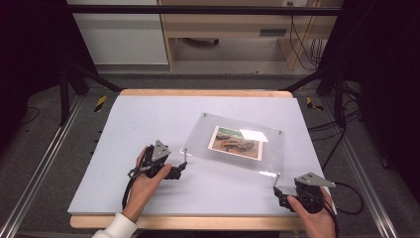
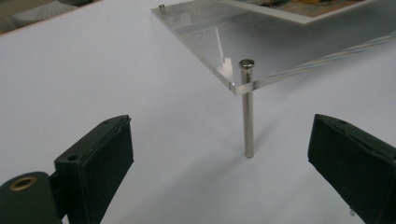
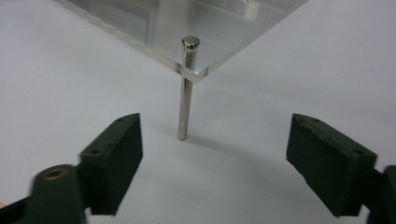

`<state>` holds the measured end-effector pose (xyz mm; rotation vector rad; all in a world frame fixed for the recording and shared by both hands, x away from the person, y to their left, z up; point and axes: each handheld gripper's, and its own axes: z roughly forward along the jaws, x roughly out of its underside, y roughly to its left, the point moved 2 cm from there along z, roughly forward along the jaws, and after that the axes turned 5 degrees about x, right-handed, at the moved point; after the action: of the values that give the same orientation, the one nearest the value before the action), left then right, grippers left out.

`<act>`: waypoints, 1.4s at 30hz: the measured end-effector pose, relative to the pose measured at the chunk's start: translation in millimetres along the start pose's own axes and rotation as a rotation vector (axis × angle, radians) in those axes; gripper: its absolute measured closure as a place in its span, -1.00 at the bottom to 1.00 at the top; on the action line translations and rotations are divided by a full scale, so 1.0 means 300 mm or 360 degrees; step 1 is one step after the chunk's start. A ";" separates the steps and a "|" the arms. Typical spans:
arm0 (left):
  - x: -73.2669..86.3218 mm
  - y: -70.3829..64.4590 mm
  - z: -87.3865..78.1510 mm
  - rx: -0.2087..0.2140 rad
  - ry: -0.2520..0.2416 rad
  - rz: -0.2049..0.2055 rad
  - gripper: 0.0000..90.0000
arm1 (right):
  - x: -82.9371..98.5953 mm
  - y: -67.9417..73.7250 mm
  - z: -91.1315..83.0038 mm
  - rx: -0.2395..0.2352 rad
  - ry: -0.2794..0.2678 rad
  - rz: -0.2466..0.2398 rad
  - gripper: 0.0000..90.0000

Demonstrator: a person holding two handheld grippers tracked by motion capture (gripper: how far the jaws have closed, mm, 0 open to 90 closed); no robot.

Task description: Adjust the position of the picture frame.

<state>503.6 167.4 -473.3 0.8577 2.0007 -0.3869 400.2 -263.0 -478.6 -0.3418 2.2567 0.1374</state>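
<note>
1. Grippers, two, nearest the table's front edge. Left gripper [image 1: 182,167]: jaws spread wide, grasping nothing, aimed at the frame's near-left leg. Right gripper [image 1: 279,193]: jaws likewise released, aimed at the near-right leg.
2. Metal legs, two seen close. Near-left leg [image 2: 248,112] and near-right leg [image 3: 186,88], each an upright pin through a corner of the panel, foot on the table, standing between the open jaws without touching them.
3. Clear acrylic photo frame [image 1: 257,161], one. Rectangular panel raised above the table on its pins, right of centre; its long axis runs from left to right, skewed so the right end sits nearer the front edge.
4. Photograph [image 1: 236,142], one, under the panel, long side parallel to the frame's.
5. Table [image 1: 148,114], one, white-covered, wooden edge showing at front and back.
</note>
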 end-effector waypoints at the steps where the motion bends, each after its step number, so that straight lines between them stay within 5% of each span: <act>1: 0.000 -0.001 0.001 -0.0002 -0.0003 0.0015 -0.86 | 0.002 0.001 0.002 -0.0008 0.0014 0.0002 -0.50; 10: 0.001 -0.039 0.017 0.0042 0.0020 0.0075 -0.84 | 0.014 0.004 0.008 0.0066 -0.0029 -0.0160 -0.40; 26: -0.002 -0.062 0.038 0.0125 0.0012 0.0044 -0.82 | 0.015 0.012 0.027 -0.0045 -0.0088 -0.0048 -0.20; 31: 0.002 -0.058 0.050 0.0124 0.0019 0.0010 -0.81 | 0.008 0.023 0.042 -0.0076 -0.0061 -0.0015 -0.42; 39: -0.007 -0.064 0.060 0.0121 -0.0022 -0.0063 -0.58 | -0.018 0.023 0.063 -0.0127 -0.0117 0.0047 -0.02; 42: -0.010 -0.067 0.070 0.0115 -0.0034 -0.0089 -0.48 | -0.030 0.018 0.080 -0.0127 -0.0159 0.0048 0.32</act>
<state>503.5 140.2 -483.4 0.8402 2.0045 -0.5005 421.6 -250.9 -487.3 -0.3358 2.1624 0.2556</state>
